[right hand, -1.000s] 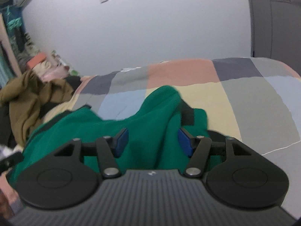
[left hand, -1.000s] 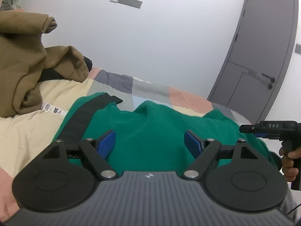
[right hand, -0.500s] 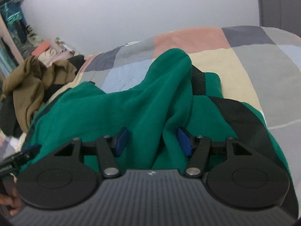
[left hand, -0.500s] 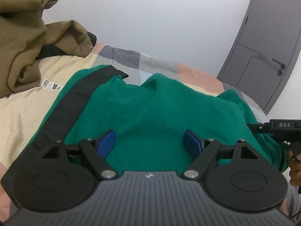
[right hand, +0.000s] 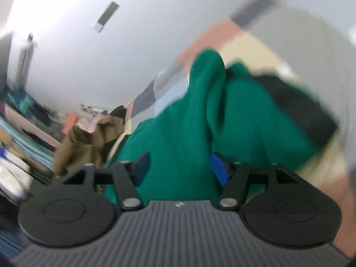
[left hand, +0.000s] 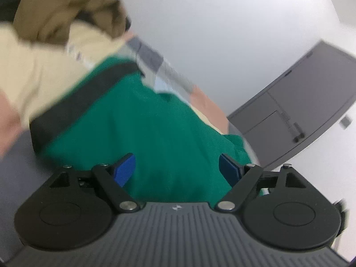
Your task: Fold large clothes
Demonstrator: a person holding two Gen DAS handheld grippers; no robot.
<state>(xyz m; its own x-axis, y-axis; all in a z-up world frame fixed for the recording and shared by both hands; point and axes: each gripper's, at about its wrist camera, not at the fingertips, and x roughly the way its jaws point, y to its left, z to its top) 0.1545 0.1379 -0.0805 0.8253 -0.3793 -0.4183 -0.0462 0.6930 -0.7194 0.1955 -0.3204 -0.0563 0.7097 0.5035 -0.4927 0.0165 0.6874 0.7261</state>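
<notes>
A large green garment [left hand: 142, 129] with a black band [left hand: 73, 102] lies on a patchwork bed cover [left hand: 44, 75]. My left gripper [left hand: 176, 169] is open, its blue pads apart just above the green cloth. In the right wrist view the same garment [right hand: 200, 120] is bunched into a ridge, with a black band [right hand: 296, 102] at the right. My right gripper [right hand: 180, 166] is open with the green cloth lying between its blue pads. Both views are blurred and tilted.
A brown garment [left hand: 60, 11] is heaped at the far left of the bed, also in the right wrist view [right hand: 84, 142]. A grey door [left hand: 307, 102] stands behind the bed. Cluttered shelves [right hand: 20, 115] lie at the left.
Both views have tilted and blurred. Each gripper has swung to one side over the green garment. Both stay open. The right gripper no longer shows in the left wrist view.
</notes>
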